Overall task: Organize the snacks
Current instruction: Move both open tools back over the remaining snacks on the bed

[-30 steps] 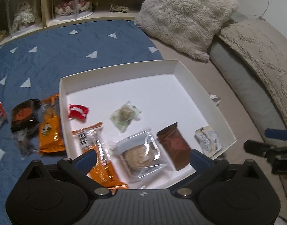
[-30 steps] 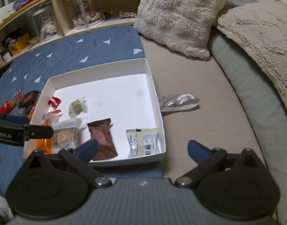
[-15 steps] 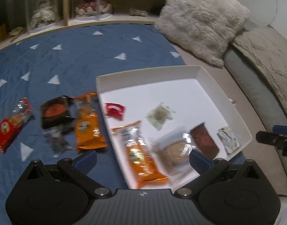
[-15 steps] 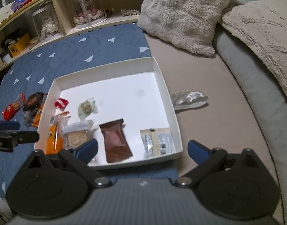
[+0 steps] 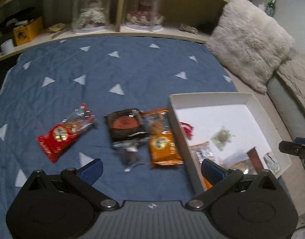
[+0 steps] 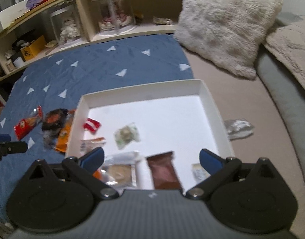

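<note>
Three snacks left on the blue quilt (image 5: pixel 132 73), left to right: red packet (image 5: pixel 62 134), black packet (image 5: pixel 125 126), orange packet (image 5: pixel 162 143) lying just beside the white box (image 5: pixel 216 99) wall. My left gripper (image 5: pixel 150 169) is spread wide, empty, above the black and orange ones. I'd drop straight onto the black packet, pinch its flat middle, not the crinkly end, and lift clear of the wall. My right gripper (image 6: pixel 150 159) is wide too, empty, over the box's near edge; silver wrapper (image 6: pixel 238 128) lies outside to the right
</note>
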The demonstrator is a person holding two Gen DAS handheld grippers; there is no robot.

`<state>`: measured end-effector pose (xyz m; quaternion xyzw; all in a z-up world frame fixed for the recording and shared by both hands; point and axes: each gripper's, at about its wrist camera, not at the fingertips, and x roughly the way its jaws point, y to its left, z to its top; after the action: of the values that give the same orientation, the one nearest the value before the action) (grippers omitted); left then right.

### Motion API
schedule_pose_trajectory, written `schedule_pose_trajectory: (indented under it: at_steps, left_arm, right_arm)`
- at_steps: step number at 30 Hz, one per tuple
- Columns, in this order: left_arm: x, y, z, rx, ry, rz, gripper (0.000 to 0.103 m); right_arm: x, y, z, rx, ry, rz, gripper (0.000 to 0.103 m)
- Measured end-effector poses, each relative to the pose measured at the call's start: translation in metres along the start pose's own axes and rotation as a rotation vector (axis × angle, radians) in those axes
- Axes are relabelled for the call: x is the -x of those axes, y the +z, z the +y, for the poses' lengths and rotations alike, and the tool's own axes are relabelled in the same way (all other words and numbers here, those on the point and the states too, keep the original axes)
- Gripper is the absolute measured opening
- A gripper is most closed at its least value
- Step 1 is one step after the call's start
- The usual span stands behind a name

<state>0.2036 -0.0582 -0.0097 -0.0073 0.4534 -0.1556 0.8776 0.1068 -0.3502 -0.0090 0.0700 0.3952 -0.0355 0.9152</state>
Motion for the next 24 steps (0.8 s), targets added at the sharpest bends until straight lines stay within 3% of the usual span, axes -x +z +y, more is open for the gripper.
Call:
schedule_pose_trajectory:
  at_steps: [14, 18, 24]
  left_arm:
    - [-0.005, -0.003, 0.08, -0.002, 0.069, -0.035, 0.103]
    - [-0.01, -0.003, 0.097, -0.055, 0.084, -0.057, 0.103]
    - [-0.025, -0.005, 0.108, -0.169, 0.025, -0.112, 0.103]
  right_arm:
    - [-0.045, 0.01, 0.095, 0.081, 0.117, -0.001, 0.102]
    - [-0.056, 0.008, 0.124, 0.117, 0.165, -0.02, 0.103]
    - [-0.073, 0.001, 0.149, 0.082, 0.293, -0.089, 0.103]
